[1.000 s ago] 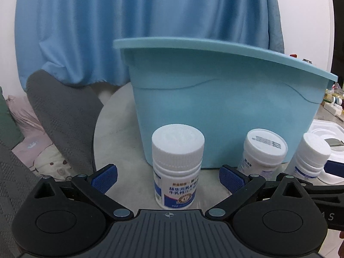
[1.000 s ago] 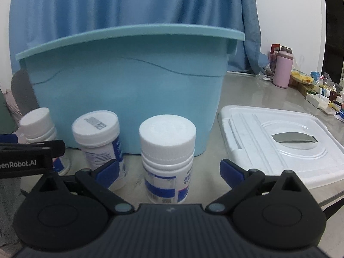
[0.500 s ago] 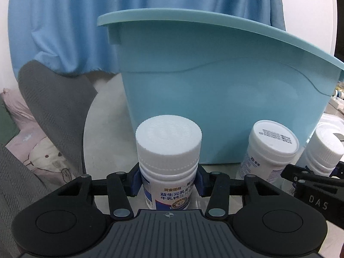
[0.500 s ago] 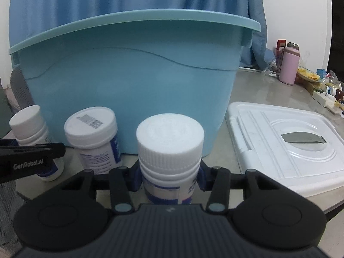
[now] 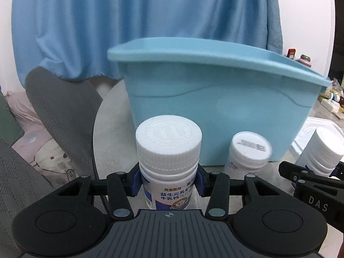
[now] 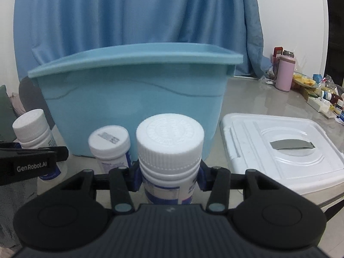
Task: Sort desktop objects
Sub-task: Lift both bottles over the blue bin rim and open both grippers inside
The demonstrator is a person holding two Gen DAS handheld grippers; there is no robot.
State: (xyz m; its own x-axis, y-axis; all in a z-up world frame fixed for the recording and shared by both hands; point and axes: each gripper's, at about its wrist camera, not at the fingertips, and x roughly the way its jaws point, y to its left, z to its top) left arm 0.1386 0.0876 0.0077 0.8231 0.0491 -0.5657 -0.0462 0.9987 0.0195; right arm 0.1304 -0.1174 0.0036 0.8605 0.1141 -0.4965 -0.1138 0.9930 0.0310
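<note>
My left gripper [image 5: 167,181] is shut on a white pill bottle [image 5: 168,161] with a blue and white label. My right gripper [image 6: 169,180] is shut on a second white pill bottle [image 6: 169,159]. Both bottles are held upright in front of the light blue plastic bin [image 5: 215,107], which also shows in the right wrist view [image 6: 133,103]. A third white bottle [image 5: 249,152] stands on the table between the two grippers, close to the bin wall; it also shows in the right wrist view [image 6: 109,148]. The inside of the bin is hidden.
A white bin lid [image 6: 279,148] lies on the grey table to the right. A pink flask [image 6: 284,73] and several small items sit at the far right. A blue curtain [image 6: 137,21] hangs behind. A grey chair [image 5: 62,111] stands left of the table.
Both grippers went from open around their bottles to shut on them. Both have since risen, so the bin now looks lower and farther in both views.
</note>
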